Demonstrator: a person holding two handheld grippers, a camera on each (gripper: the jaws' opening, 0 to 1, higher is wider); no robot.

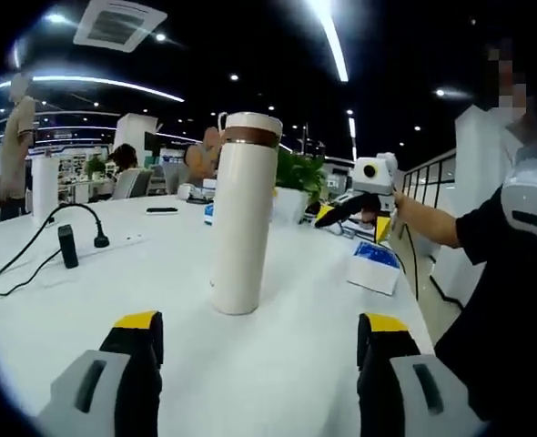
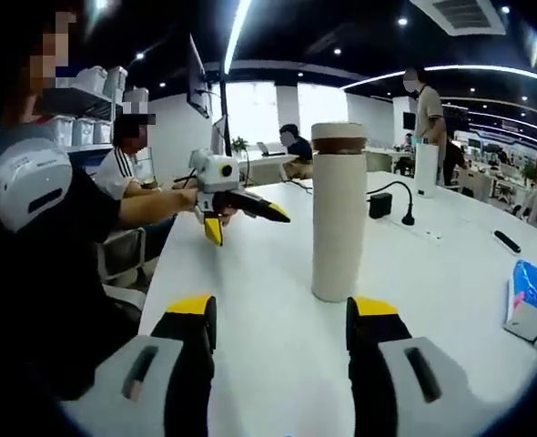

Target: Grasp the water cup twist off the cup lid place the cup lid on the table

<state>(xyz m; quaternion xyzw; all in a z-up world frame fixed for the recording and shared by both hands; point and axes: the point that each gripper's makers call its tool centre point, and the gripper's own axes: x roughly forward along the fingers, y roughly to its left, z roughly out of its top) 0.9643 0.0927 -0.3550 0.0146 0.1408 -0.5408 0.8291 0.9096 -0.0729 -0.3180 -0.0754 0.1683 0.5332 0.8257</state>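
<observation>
Jaws of left gripper [image 1: 259, 341] spread apart, water cup [image 1: 242, 214] upright just ahead between them, untouched, cup lid [image 1: 252, 128] on. Right gripper [image 2: 280, 325] likewise spread, cup ahead.

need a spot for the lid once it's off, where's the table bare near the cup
Bare white table lies between the water cup and both open hand-held grippers, left and right. It gets crowded by the black adapter and cable and by the blue tissue pack.
</observation>
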